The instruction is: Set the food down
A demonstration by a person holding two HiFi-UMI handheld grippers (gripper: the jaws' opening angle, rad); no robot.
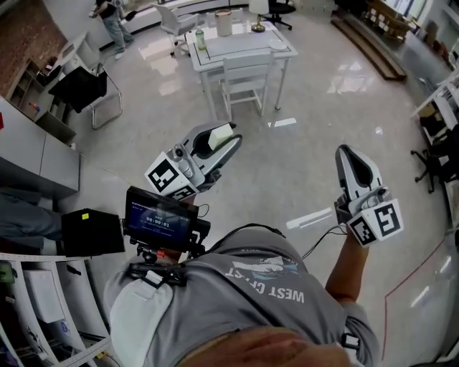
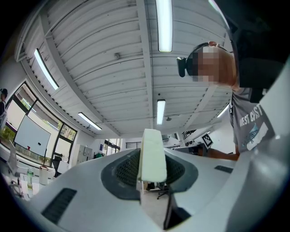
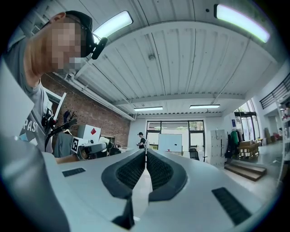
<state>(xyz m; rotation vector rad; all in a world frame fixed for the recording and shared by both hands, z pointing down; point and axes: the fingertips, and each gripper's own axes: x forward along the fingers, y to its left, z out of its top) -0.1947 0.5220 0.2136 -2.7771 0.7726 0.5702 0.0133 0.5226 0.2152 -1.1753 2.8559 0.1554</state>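
Standing out on the shiny floor [image 1: 301, 172] of a big open office, the person has both grippers up in front of their chest, tips pointing up toward the ceiling lights. The left gripper [image 1: 228, 137] is clenched on the food [image 2: 152, 156], a pale, cream-coloured slab that sits upright between the two jaws, with its top end poking out a bit past the tips. So the food is up in the air, not resting on anything, and well apart from the white table [image 1: 244, 41] further back in the room. That table has a pale cylinder [image 1: 224, 21] and a bottle [image 1: 200, 39] on it, and a white chair [image 1: 247, 82] pushed up to its near side.

The right gripper [image 1: 351, 161] is squeezed closed with nothing in it; in its own view the dark ribbed pads meet in a thin line. It hangs off to the side of the left one, and the two don't touch.

There's also a small black device with a lit screen [image 1: 159, 218] strapped at the person's chest, and another person [image 1: 111, 18] is standing way off in the far corner.
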